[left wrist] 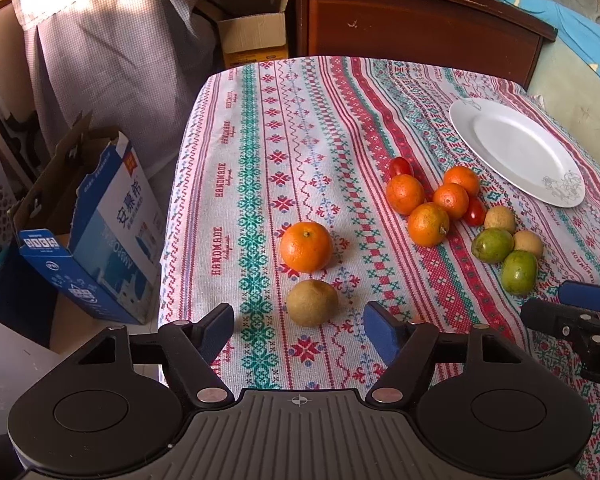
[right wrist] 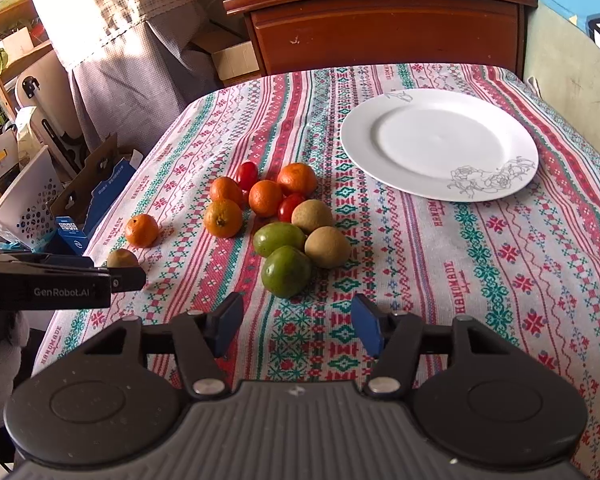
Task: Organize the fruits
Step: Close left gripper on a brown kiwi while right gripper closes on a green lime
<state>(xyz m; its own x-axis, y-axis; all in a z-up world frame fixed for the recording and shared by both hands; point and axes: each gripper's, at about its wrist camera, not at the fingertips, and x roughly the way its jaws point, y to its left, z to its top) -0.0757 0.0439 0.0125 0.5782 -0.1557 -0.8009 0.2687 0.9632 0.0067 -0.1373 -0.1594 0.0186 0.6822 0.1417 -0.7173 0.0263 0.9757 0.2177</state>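
I am lining up the left tongs, jaws apart, on the kiwi. The right tongs are hanging apart, empty; next I am closing left, toward the plate.

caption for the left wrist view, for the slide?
Open left gripper approaches a brown kiwi near a lone orange; the white plate has no fruit on it.

The tablecloth is woven cloth, rough and matt. The plate at the upper right looks like smooth, shiny china. The oranges have bumpy, shiny skin. The cabinet at the top is glossy brown wood. The box at the left is cardboard. The right gripper is matt black plastic.
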